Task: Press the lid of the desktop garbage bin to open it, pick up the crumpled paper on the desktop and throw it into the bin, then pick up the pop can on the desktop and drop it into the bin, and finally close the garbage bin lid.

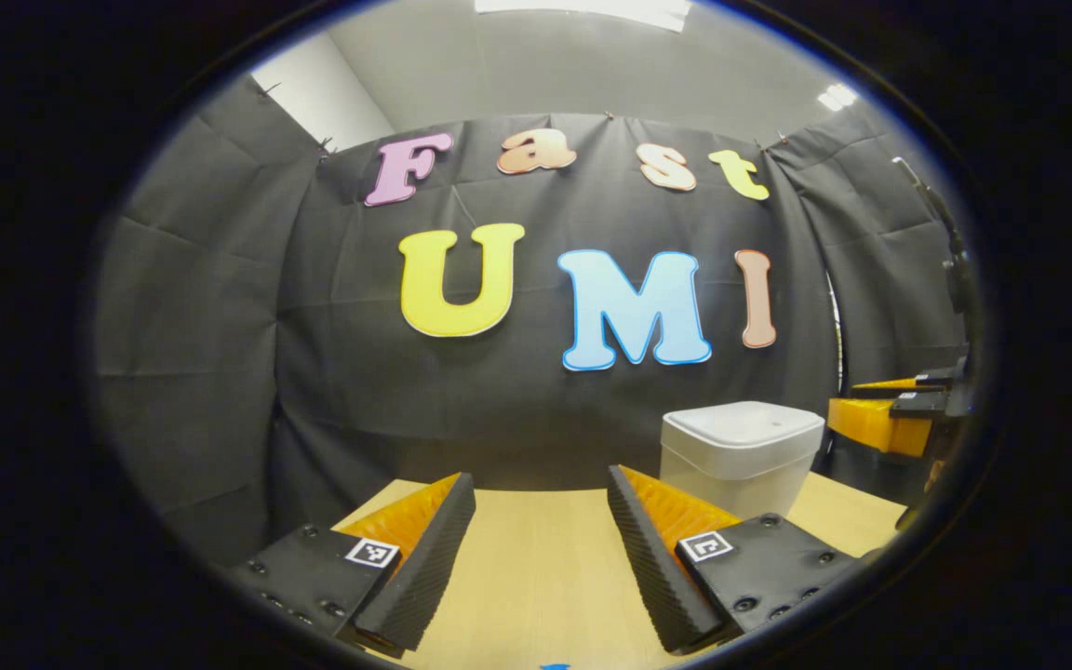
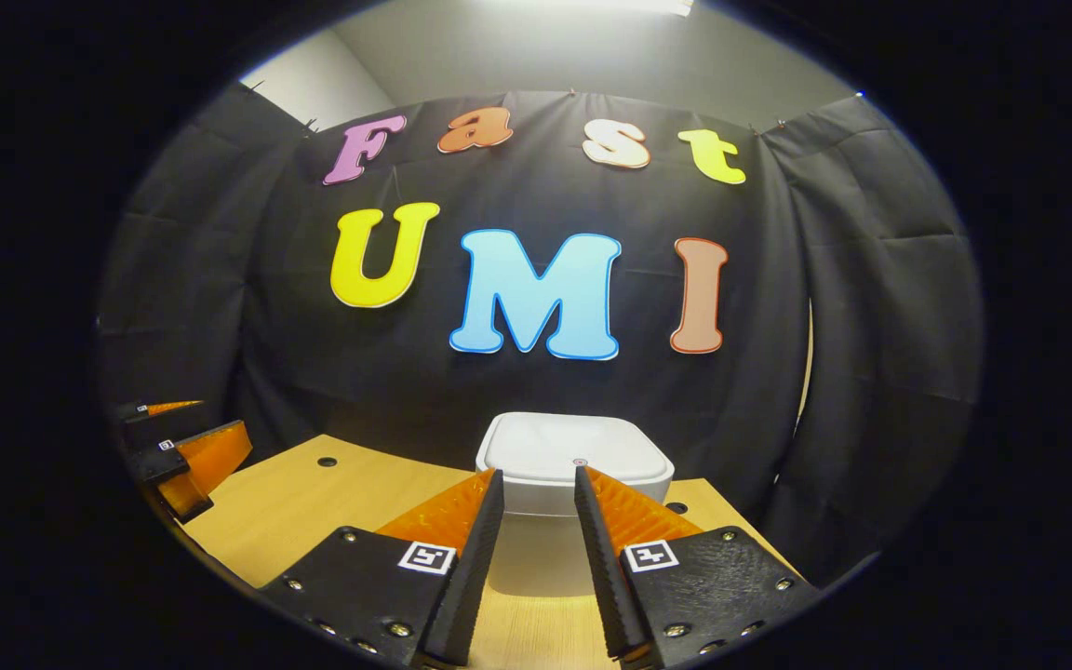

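The white desktop bin [image 2: 573, 442] stands with its lid down at the far edge of the wooden table [image 2: 313, 502]. In the right gripper view it is straight ahead, just beyond my right gripper [image 2: 539, 479]. That gripper is open with a narrow gap and holds nothing. In the left gripper view the bin [image 1: 741, 451] is ahead to the right. My left gripper [image 1: 543, 484] hovers low over the table [image 1: 545, 568], wide open, nothing between its fingers. The right gripper [image 1: 890, 414] shows beyond the bin at the right edge. The left gripper [image 2: 187, 447] shows at the left edge.
Black cloth walls close the booth behind the bin and on both sides. Two small round holes [image 2: 327, 461] [image 2: 676, 507] mark the tabletop left and right of the bin. Bare wood stretches between the two grippers.
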Available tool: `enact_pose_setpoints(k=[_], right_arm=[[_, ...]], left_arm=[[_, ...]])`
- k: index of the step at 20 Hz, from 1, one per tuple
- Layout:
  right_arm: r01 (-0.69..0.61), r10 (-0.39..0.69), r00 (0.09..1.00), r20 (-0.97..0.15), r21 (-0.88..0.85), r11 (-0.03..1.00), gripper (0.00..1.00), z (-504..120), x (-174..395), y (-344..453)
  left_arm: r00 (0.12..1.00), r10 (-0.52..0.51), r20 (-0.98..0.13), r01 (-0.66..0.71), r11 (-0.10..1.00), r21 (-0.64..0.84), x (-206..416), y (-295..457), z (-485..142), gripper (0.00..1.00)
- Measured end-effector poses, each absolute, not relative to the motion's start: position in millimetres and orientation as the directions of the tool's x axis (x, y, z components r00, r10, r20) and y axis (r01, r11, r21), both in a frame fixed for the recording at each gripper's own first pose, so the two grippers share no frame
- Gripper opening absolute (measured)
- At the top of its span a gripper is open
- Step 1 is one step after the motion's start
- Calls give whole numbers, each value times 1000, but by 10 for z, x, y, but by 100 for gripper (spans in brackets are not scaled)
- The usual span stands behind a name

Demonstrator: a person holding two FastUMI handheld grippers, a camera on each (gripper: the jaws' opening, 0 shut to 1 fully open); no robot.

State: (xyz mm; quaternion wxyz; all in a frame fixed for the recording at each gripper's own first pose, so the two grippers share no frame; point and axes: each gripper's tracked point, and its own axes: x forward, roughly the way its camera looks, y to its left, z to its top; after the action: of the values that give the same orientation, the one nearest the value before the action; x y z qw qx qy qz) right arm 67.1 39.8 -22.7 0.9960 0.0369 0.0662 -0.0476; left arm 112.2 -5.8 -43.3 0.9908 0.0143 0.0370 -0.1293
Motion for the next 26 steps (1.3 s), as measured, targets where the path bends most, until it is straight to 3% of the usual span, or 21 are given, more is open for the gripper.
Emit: enact_pose_setpoints(k=[4,6,7,12,18,26], right_arm=[[86,-73,987,-145,85,993,52,-266,722,374],[168,-154,976,-152,83,982,51,-302,773,144],[167,-152,978,-146,102,981,10,-274,783,95],[168,-134,976,-170,199,965,10,-360,889,-26],[154,-129,981,-143,178,972,7,-340,1136,-164],[112,-80,969,-235,127,986,7,-624,1576,-127]], left_arm=[[966,-247,-70,250,968,27,1108,-135,-387,96],[967,-243,-71,246,969,30,1093,-161,-390,96],[968,-240,-74,243,970,31,1085,-166,-400,96],[972,-218,-89,221,975,31,1033,-153,-428,96],[976,-192,-101,196,980,34,1001,-89,-468,96],[982,-160,-102,167,984,55,975,30,-448,96]])
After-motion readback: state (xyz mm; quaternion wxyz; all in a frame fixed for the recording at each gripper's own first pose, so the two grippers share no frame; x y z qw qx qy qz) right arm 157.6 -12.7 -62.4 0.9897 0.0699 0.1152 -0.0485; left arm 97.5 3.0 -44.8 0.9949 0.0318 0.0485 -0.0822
